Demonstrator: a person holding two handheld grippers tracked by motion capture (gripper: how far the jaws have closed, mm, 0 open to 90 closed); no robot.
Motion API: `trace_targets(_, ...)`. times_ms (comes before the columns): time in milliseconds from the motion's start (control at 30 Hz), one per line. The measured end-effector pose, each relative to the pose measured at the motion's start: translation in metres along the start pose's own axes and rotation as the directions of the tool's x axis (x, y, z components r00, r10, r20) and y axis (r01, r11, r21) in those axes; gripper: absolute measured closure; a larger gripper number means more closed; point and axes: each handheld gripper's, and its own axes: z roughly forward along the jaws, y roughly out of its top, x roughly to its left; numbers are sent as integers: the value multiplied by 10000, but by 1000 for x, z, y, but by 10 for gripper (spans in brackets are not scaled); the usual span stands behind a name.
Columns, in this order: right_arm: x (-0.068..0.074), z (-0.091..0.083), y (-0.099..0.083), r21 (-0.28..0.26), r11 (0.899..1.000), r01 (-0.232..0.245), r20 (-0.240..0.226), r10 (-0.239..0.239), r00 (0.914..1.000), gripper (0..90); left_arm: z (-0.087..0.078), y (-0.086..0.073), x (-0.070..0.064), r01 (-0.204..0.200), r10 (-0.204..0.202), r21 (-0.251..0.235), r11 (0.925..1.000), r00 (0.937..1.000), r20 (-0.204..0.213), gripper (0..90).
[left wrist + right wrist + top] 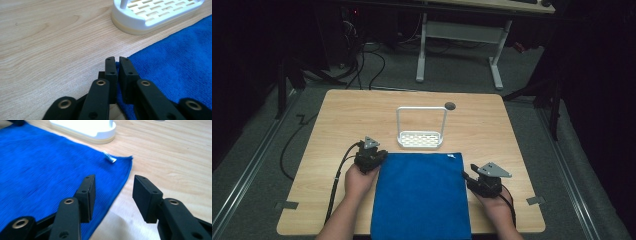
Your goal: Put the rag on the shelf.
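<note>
Jaws pinched on one cloth corner, wide apart at the other edge.

The left gripper point(115, 59) has its jaws clamped on the far left corner of the blue cloth point(421, 195) — which lies flat on the counter point(337, 115), just before the white rack point(420, 139). The right gripper point(113, 190) straddles the cloth's right edge, jaws apart.

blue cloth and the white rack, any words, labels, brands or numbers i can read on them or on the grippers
None can be read.
Blue cloth: a small white tag sits at its far corner, too small and blurred to read.
White rack: plain, no lettering.
Left gripper and right gripper: black jaws with screws only, no markings.
</note>
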Motion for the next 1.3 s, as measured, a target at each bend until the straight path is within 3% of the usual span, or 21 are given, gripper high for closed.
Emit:
trace_targets(200, -8, 25, 12, 391, 9987, -316, 381, 301, 9988, 611, 0, 0, -1, -161, 161, 18, 9999, 9999, -18, 883)
trace_targets(233, -11, 36, 16, 754, 9958, -525, 455, 492, 9978, 618, 0, 0, -1, -117, 117, 12, 9999, 9999, 15, 884)
trace_targets(400, -20, 57, 22, 1023, 9909, -878, 650, 814, 9946, 644, 0, 0, 0, -86, 86, -2, 10000, 10000, 49, 886)
trace_targets(533, -25, 70, 29, 1079, 9861, -1260, 450, 1218, 9915, 673, 0, 0, 0, -85, 85, 9, 10000, 9999, 64, 886)
trace_targets(633, -23, 74, 32, 1263, 9844, -1226, 339, 1192, 9923, 695, 0, 0, 0, -104, 104, 8, 9999, 9999, 52, 887)
trace_targets(667, -19, 77, 33, 1519, 9828, -1055, 357, 1012, 9942, 794, 0, 0, 0, -125, 125, 19, 9999, 9999, 51, 888)
trace_targets(767, -15, 78, 34, 1532, 9834, -976, 242, 950, 9952, 879, -1, 0, -1, -183, 183, 46, 9998, 9998, 51, 890)
trace_targets(867, -13, 76, 35, 1443, 9859, -850, 222, 827, 9963, 891, -3, 0, -1, -232, 233, -45, 9997, 9997, 63, 892)
trace_targets(1100, -5, 57, 42, 504, 9970, -589, 23, 589, 9983, 891, -14, -1, 1, 105, -90, -743, 9972, 9997, 207, 893)
trace_targets(1133, -2, 49, 43, 151, 9987, -485, -7, 485, 9988, 891, -18, -1, 0, 72, -56, -907, 9959, 9998, 174, 894)
trace_targets(1300, 4, 34, 40, -489, 9976, -482, -189, 473, 9987, 891, -39, 2, -10, -73, 91, -1674, 9859, 9999, 97, 893)
